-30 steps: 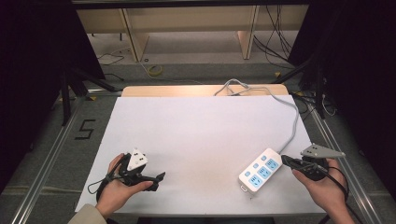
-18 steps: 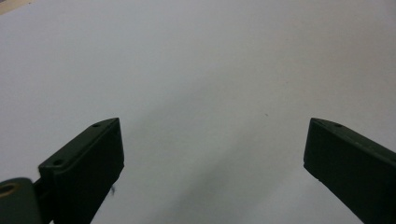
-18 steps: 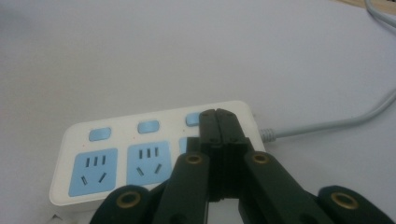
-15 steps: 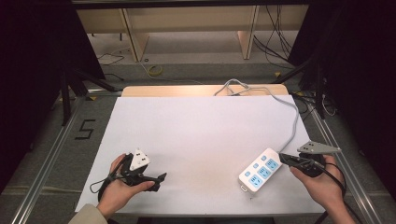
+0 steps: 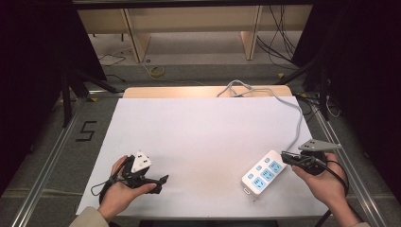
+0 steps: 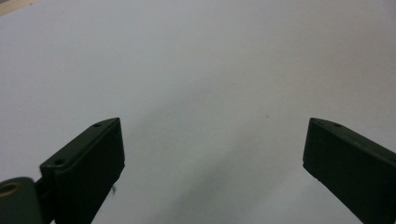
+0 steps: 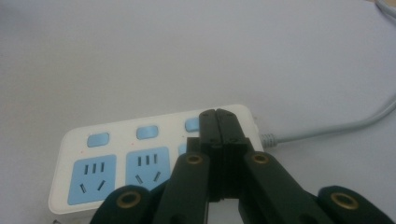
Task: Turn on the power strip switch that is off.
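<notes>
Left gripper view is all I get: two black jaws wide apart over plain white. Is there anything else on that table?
Observer: Yes. A white power strip with blue sockets lies on the person's right side of the table.
Operator: Is anyone reaching for it?
Observer: The right hand-held gripper is at its cord end, jaws shut with nothing between them. I cannot tell whether it touches the strip.
Operator: Is it plugged in?
Observer: Its grey cord runs to the table's far edge and loops there. I cannot tell where it ends.
</notes>
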`<action>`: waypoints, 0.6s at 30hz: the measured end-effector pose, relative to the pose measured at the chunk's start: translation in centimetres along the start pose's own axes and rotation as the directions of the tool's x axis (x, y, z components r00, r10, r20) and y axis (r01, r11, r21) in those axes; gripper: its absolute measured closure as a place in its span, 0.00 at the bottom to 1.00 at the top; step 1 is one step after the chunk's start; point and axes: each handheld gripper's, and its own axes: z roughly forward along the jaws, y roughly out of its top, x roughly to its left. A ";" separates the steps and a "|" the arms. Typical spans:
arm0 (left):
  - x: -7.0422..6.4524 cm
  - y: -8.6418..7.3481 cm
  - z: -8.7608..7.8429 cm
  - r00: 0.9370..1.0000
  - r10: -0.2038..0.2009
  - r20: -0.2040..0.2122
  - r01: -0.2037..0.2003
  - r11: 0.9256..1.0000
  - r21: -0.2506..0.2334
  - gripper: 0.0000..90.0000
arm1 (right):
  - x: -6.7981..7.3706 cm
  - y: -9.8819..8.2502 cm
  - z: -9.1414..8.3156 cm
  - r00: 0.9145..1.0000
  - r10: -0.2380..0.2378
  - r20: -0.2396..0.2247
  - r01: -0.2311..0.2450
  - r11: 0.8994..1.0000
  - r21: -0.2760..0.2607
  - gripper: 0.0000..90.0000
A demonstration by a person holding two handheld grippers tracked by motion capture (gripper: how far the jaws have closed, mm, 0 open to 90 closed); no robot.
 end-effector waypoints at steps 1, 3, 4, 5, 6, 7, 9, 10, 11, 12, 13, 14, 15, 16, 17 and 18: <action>0.0 0.0 0.0 1.000 0.000 0.000 0.000 1.000 0.000 0.06 | 0.0 0.0 0.0 1.000 -0.004 -0.001 0.004 1.000 0.003 1.00; 0.0 0.0 0.0 1.000 -0.001 -0.002 0.001 1.000 0.002 0.06 | 0.0 0.1 0.1 1.000 -0.002 -0.002 0.002 1.000 0.018 1.00; 0.0 0.0 0.0 1.000 -0.001 -0.002 0.001 1.000 0.002 0.06 | 0.0 0.1 0.2 1.000 -0.002 -0.004 0.002 1.000 0.026 1.00; 0.0 0.0 0.0 1.000 0.000 -0.004 0.000 1.000 0.000 0.06 | 0.0 0.2 0.2 1.000 -0.002 -0.005 0.002 1.000 0.030 1.00; 0.0 0.0 0.0 1.000 0.000 -0.003 0.000 1.000 -0.001 0.06 | 0.0 0.2 0.3 1.000 -0.004 -0.006 0.004 0.999 0.036 1.00; 0.0 0.0 0.0 1.000 0.000 -0.004 0.000 1.000 -0.001 0.06 | 0.0 0.2 0.3 1.000 -0.002 -0.005 0.002 0.999 0.039 1.00; 0.0 0.0 0.0 1.000 0.000 -0.005 0.000 1.000 -0.002 0.06 | 0.0 0.3 0.4 1.000 -0.008 -0.006 0.008 0.999 0.040 1.00; 0.0 0.0 0.0 1.000 -0.001 -0.004 0.001 1.000 -0.001 0.06 | 0.1 0.4 0.4 1.000 -0.008 -0.005 0.008 0.999 0.043 1.00; 0.0 0.0 0.1 1.000 0.001 -0.006 -0.001 1.000 -0.001 0.06 | 0.1 0.5 0.5 1.000 -0.009 -0.005 0.009 0.999 0.043 1.00; 0.0 0.0 0.1 1.000 0.001 -0.006 -0.001 1.000 -0.001 0.06 | 0.0 0.5 0.5 1.000 -0.012 -0.005 0.012 0.999 0.044 1.00; -0.1 0.1 0.1 1.000 -0.002 -0.006 0.002 1.000 -0.005 0.06 | 0.0 0.6 0.6 1.000 -0.008 -0.004 0.009 0.999 0.047 1.00; -0.1 0.1 0.1 1.000 -0.001 -0.005 0.001 1.000 -0.004 0.06 | 0.0 0.6 0.6 1.000 -0.008 -0.004 0.009 0.999 0.047 1.00; -0.1 0.1 0.1 1.000 0.004 -0.003 -0.004 1.000 -0.002 0.06 | 0.0 0.7 0.7 1.000 -0.010 -0.001 0.010 0.999 0.051 1.00; -0.1 0.1 0.1 1.000 0.005 -0.002 -0.005 1.000 -0.002 0.06 | 0.0 0.8 0.8 1.000 -0.011 -0.002 0.011 0.999 0.053 1.00; -0.1 0.1 0.1 1.000 0.006 -0.002 -0.006 1.000 0.000 0.07 | -0.1 0.8 0.8 1.000 -0.011 -0.002 0.011 0.998 0.054 1.00; -0.1 0.1 0.1 1.000 0.007 -0.004 -0.007 1.000 -0.002 0.07 | -0.1 0.8 0.8 1.000 -0.011 -0.002 0.011 0.998 0.054 1.00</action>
